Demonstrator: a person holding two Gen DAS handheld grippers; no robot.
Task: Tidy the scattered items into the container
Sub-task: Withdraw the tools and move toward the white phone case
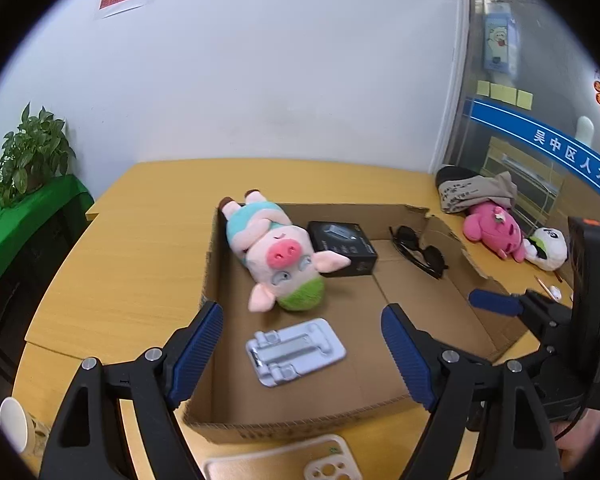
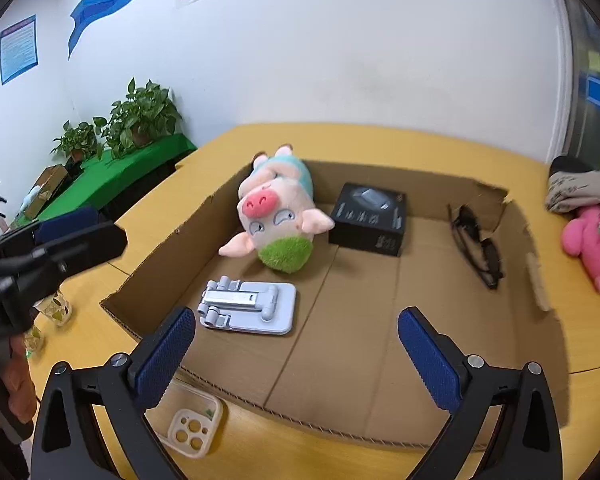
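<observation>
Both grippers hover empty over the cardboard box [image 1: 452, 236], our landmark on the yellow table [image 1: 100, 280]. Left gripper [image 1: 304, 344]: jaws spread wide, nothing between them. Inside the box, left to right: the plush pig [image 1: 276, 256] lying against the left wall, the grey phone stand [image 2: 248, 306] flat on the floor in front of it, the black carton [image 2: 368, 220] just right of the pig, then the sunglasses [image 2: 476, 246] near the right wall. Four items home, by my count! Right gripper [image 2: 296, 356]: jaws wide too, holding nothing. Left to do, I'd judge: the cream phone case [image 2: 190, 426] lies just outside the box's near wall, and right of the box the pink plush [image 2: 592, 246] and a white plush [image 1: 548, 248] wait on the table.
</observation>
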